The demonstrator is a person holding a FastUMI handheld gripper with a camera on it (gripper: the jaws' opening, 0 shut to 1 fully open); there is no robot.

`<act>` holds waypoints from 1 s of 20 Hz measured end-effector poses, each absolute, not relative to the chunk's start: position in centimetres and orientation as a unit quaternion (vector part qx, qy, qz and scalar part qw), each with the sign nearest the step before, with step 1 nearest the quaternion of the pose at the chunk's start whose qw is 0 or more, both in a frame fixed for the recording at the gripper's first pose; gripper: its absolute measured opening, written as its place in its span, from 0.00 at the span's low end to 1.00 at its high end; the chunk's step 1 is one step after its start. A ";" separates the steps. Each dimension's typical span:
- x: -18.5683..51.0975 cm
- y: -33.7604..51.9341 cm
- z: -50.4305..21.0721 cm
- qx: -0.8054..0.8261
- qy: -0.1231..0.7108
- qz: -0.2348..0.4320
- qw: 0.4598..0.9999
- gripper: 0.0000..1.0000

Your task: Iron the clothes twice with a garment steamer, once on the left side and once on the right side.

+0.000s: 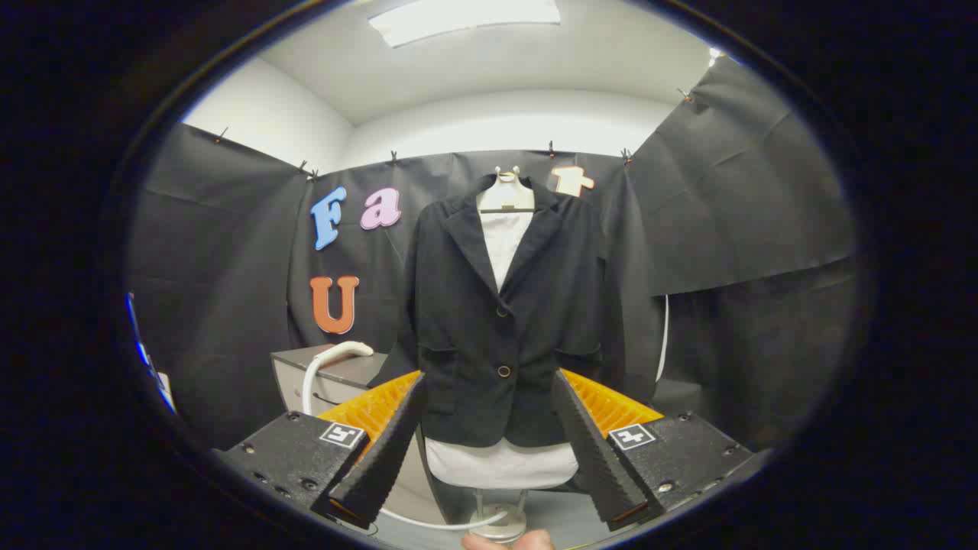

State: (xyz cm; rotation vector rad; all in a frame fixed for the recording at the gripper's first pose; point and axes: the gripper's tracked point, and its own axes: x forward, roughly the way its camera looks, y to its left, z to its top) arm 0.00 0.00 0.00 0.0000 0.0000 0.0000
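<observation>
Hand-held gripper agape, blazer beyond.

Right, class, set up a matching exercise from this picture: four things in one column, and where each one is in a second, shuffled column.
Things:
1. black jacket
2. white steamer handle
3. gripper
4. stand base

Places:
A. on the grey cabinet beside the jacket
B. on the floor under the white hem
C. open, fingers either side of the jacket's lower part
D. hung on a hanger, beyond the fingers

Pairs: 1-D, 2-A, 3-C, 4-B
</observation>
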 end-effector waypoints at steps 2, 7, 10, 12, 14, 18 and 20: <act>0.1 0.0 -0.3 -0.001 0.006 0.003 1.000 1.00; 0.1 0.7 0.4 0.003 -0.002 0.011 1.000 1.00; 0.0 1.3 0.2 -0.003 0.002 0.017 1.000 1.00; -0.1 1.7 0.3 -0.007 0.000 0.017 1.000 1.00; -0.2 2.2 0.5 -0.009 -0.002 0.020 1.000 1.00; 0.8 3.8 0.6 -0.006 -0.003 0.019 1.000 1.00; 1.6 4.8 0.6 -0.003 0.000 0.018 1.000 1.00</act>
